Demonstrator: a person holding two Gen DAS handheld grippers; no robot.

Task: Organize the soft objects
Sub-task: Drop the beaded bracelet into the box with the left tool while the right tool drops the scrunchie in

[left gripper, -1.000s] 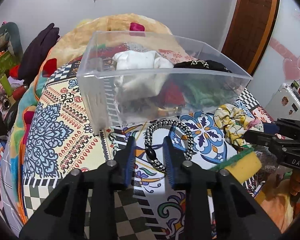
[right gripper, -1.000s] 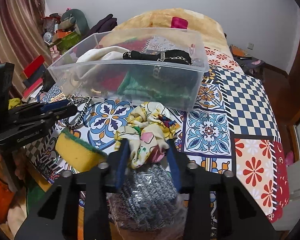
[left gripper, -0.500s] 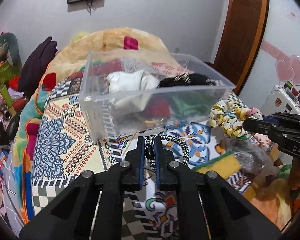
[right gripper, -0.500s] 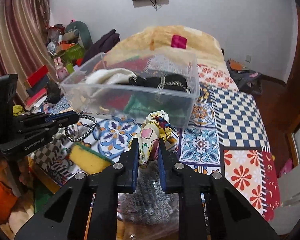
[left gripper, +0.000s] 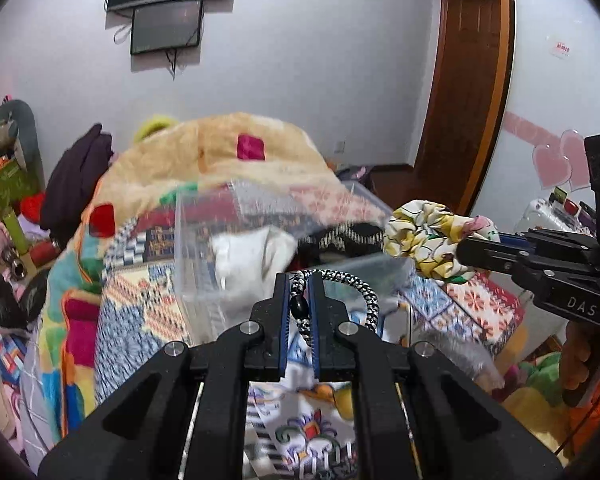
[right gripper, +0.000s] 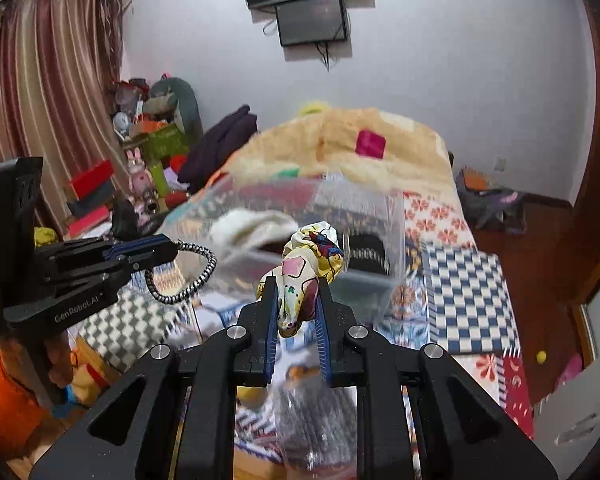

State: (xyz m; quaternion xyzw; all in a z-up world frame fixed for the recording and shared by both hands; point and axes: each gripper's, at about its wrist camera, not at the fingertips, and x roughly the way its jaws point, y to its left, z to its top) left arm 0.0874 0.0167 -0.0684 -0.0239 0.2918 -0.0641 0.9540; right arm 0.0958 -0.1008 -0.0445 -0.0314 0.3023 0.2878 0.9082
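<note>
Both jaws are squeezed shut now, and each one has a soft thing in it. My left gripper [left gripper: 299,286] pinches the cord [left gripper: 352,284], a black-and-white loop with a dark bead caught right between the jaws. My right gripper [right gripper: 297,294] pinches the scrunchie [right gripper: 306,264], the yellow flowery one, and its cloth bulges out above the tips. A second ago both jaws were wide open and low over the bed, with the cord and the scrunchie lying flat on the blanket. Half a second ago they had closed on them. Now both things are up in the air, off the bed, and the cord hangs in a loop out to the side. I can see the bin [right gripper: 392,240] in front of me, a little blurry, with a white cloth [right gripper: 256,226] and something dark inside. From the left camera the scrunchie sits up near the bin's right edge, and the cord is close to the bin's near wall. So I think the picking-up part is done for these two, and the next part is to carry them over the rim and let go. I should lift high enough that the cord's loop does not catch on the wall. Both things are light and floppy, so they may swing a bit. A grey shiny bag [right gripper: 320,424] is below my right gripper, not picked up yet.
</note>
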